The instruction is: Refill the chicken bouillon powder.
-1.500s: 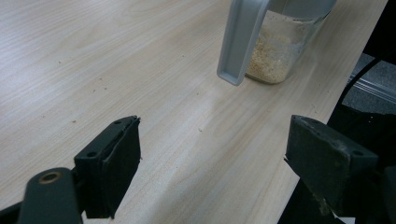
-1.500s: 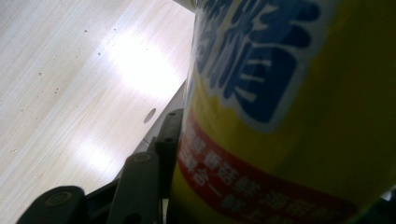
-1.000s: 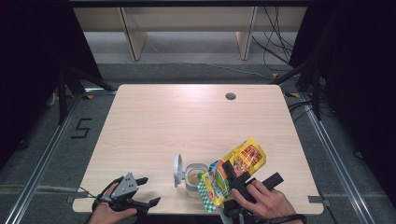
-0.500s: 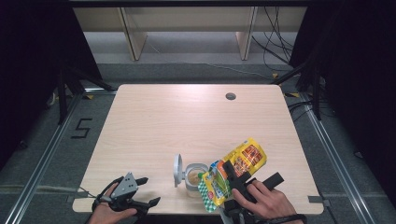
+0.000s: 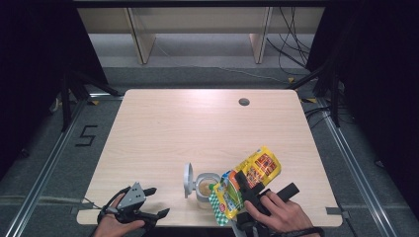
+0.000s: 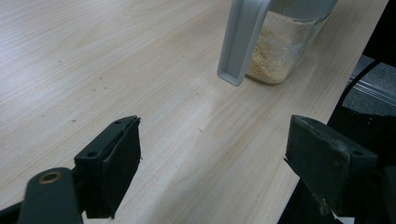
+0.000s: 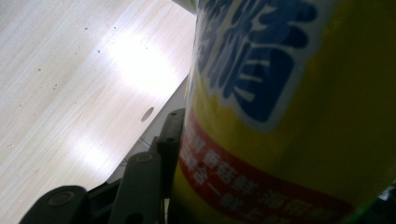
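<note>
Right tool [image 5: 245,190] clamps a yellow pouch [image 5: 249,175], tilted over an open glass jar [image 5: 206,188] near the counter [image 5: 197,123] front edge. Soft, slick, light pouch; grip mid-body. Left tool [image 5: 148,202] released, empty.

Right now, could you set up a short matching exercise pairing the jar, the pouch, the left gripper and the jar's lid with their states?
Things:
1. glass jar
2. yellow pouch
3. left gripper
4. grey lid

States:
A. jaws apart, nothing between them
B. clamped in the right gripper, tilted over the jar
C. flipped open, standing upright
D. partly filled with tan powder

Pairs: 1-D, 2-B, 3-A, 4-C
</note>
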A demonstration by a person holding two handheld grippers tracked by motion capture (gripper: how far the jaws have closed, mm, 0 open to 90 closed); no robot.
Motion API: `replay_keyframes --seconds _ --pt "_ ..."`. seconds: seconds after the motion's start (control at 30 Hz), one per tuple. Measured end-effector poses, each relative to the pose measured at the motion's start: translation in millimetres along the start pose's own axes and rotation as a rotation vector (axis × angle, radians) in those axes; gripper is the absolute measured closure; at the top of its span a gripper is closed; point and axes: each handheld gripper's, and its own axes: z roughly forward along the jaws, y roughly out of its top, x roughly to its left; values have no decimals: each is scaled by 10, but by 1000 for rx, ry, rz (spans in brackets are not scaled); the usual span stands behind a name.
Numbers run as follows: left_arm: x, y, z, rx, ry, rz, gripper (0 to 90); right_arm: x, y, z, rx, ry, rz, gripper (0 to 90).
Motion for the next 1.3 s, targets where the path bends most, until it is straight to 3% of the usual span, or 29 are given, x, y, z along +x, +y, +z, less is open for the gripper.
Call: replay_keyframes --seconds 0.33,0.37,0.43,0.5,0.57,0.63,0.73,0.8,0.83,0.87,1.03,1.07,1.13,1.2,1.3 --pt "-5 0 -6 8 2 -12 174 -3 -9 0 0 17 7 616" --pt "3 2 -6 7 2 1 175 -3 -10 3 -2 17 4 616" --pt "-15 -6 5 -10 3 -27 174 3 -13 7 -3 17 6 616" --pt "-14 -2 2 -6 3 -28 175 5 -16 9 -2 18 5 616" --pt "-2 -3 4 -14 2 -3 174 3 -19 9 -3 18 6 617" --pt "-15 -2 4 -6 2 -28 175 4 -21 4 0 4 9 617" --pt "7 -1 -11 18 14 -4 175 2 -21 -1 -2 0 10 617" --pt "7 -3 -10 15 14 -3 174 -1 -22 3 -7 13 14 617" --pt "-13 -7 5 -11 3 -26 175 4 -21 0 -3 -1 11 617" --pt "8 -3 -11 18 14 -4 175 2 -23 0 -6 8 15 618" --pt "0 -8 2 -3 10 -17 175 3 -27 4 -10 15 19 618" --pt "10 -7 7 -13 11 0 175 3 -27 3 -9 15 19 618" --pt "-4 -15 2 4 15 -36 174 5 -27 -1 -6 1 17 618" --pt "11 -12 -4 15 19 -14 174 4 -29 0 -6 0 18 618" --pt "-6 -9 -5 11 11 -26 174 5 -29 6 -12 15 21 618"
